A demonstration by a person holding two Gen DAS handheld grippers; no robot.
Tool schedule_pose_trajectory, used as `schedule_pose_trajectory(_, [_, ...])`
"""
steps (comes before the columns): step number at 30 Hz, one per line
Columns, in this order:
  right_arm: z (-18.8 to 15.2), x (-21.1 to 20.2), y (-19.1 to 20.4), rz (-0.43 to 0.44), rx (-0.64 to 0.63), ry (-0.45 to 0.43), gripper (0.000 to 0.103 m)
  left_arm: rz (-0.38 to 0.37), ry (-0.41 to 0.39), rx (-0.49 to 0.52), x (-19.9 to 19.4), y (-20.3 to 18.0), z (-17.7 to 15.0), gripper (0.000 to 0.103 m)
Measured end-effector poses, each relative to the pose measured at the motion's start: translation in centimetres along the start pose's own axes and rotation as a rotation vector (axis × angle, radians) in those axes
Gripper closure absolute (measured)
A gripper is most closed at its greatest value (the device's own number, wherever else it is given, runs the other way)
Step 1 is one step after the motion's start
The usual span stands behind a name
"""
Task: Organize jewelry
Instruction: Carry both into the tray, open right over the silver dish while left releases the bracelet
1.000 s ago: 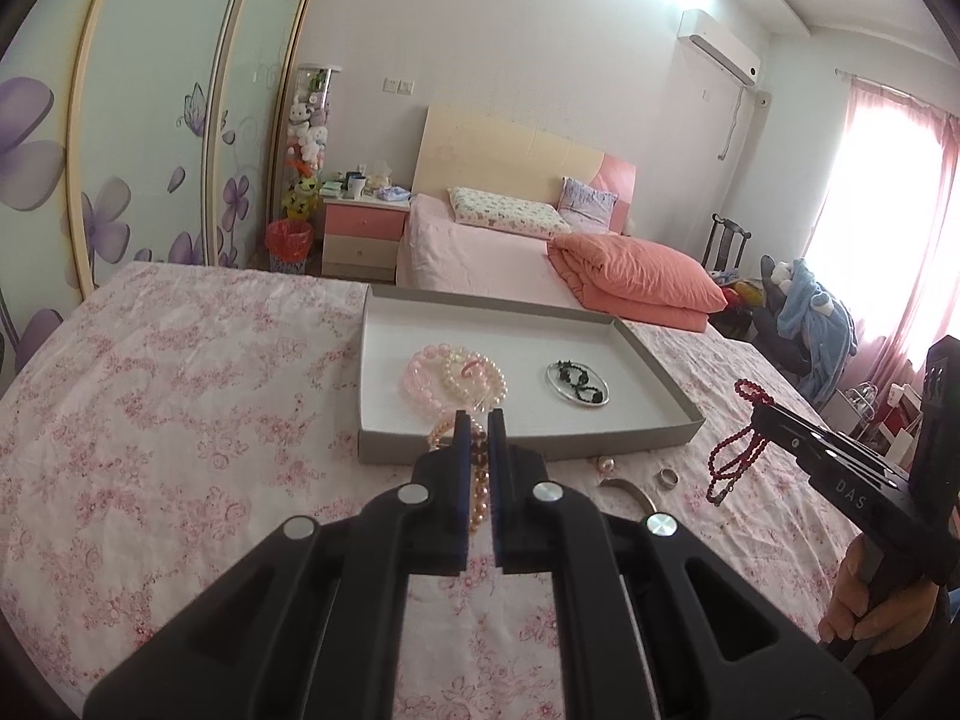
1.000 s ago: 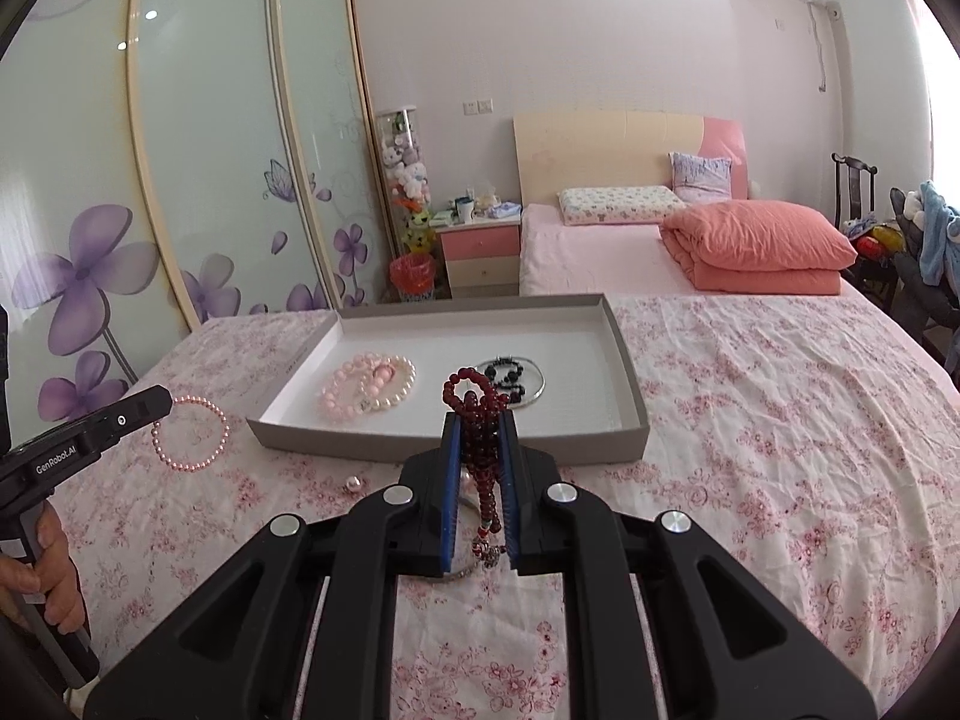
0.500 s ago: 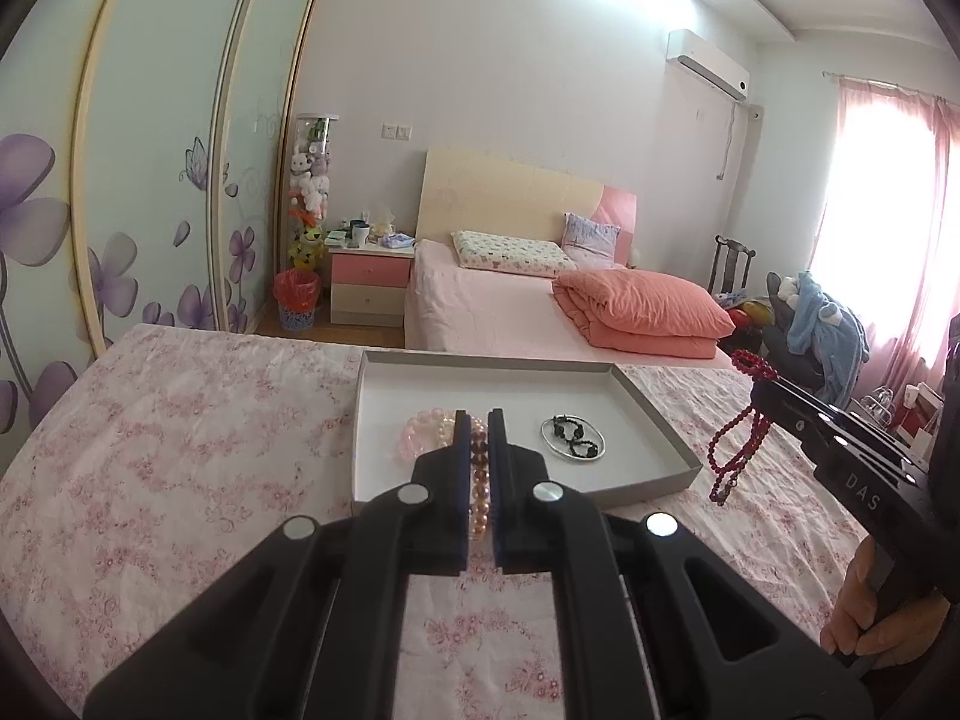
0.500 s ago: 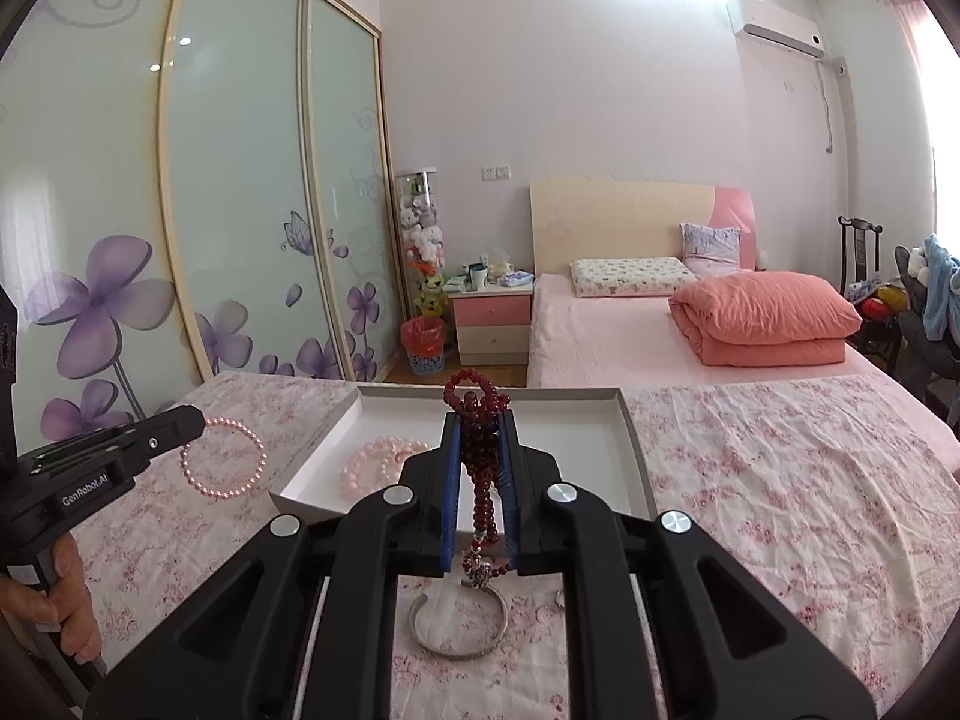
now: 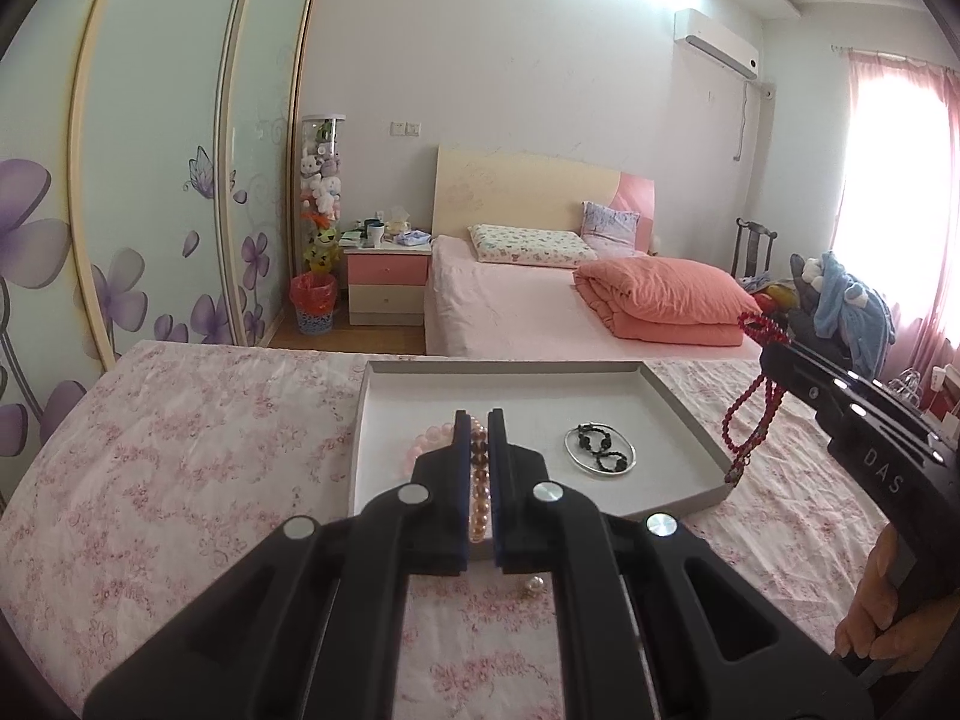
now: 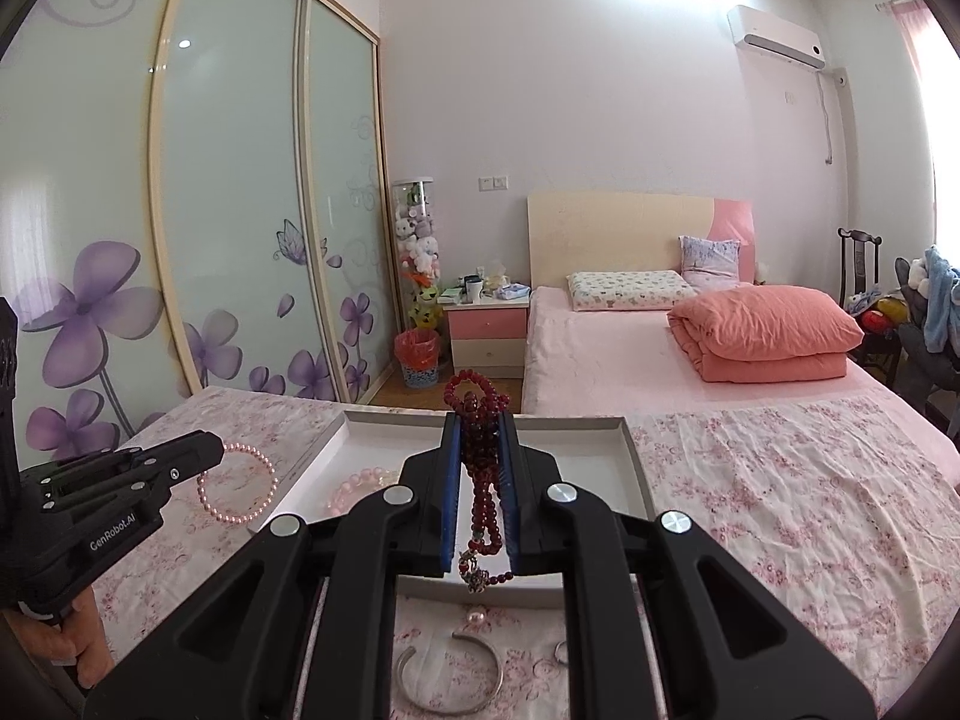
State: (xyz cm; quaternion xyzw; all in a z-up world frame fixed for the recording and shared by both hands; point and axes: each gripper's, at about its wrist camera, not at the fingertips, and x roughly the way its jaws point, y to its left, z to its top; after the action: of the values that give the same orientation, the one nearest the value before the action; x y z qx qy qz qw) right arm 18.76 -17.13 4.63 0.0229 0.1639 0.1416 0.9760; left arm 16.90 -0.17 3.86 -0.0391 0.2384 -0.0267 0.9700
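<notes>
Pearls first: my left gripper point(image 5: 479, 420) clamps a pink pearl bracelet point(image 6: 237, 483) above the floral bedspread point(image 5: 180, 450); my right gripper point(image 6: 480, 420) grips dark red beads point(image 6: 483, 474) over the grey tray point(image 5: 678, 414).

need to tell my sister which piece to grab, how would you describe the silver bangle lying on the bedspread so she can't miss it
Start at the shallow white tray on the flowered bedspread. On the cloth just outside the tray's near edge lies the silver bangle. It is a plain metal band with a gap in it, unlike the small pink pearl and the little ring beside it.
</notes>
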Motion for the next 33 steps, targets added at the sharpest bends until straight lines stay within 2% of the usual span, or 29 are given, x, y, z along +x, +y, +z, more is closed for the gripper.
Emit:
schedule_pose_trajectory(6, [0.6, 2.8, -0.6, -0.022, -0.006, 0.001, 0.090, 0.053, 0.017, 0.027, 3.3, -0.4, 0.9, 0.096])
schedule_pose_trajectory(13, [0.2, 6.7, -1.4, -0.017, 0.031, 0.064, 0.090, 0.089, 0.045, 0.037, 7.2, -0.2, 1.6, 0.096])
schedule_pose_trajectory(25, [-0.8, 11.4, -1.8, -0.003, 0.065, 0.164, 0.090, 0.102, 0.081, 0.026, 11.4, 0.3, 2.4, 0.096])
schedule_pose_trajectory(33, [-1.6, 12.7, -2.1, -0.007, 0.083, 0.226, 0.090, 0.074, 0.100, 0.010, 12.7, 0.2, 2.2, 0.096])
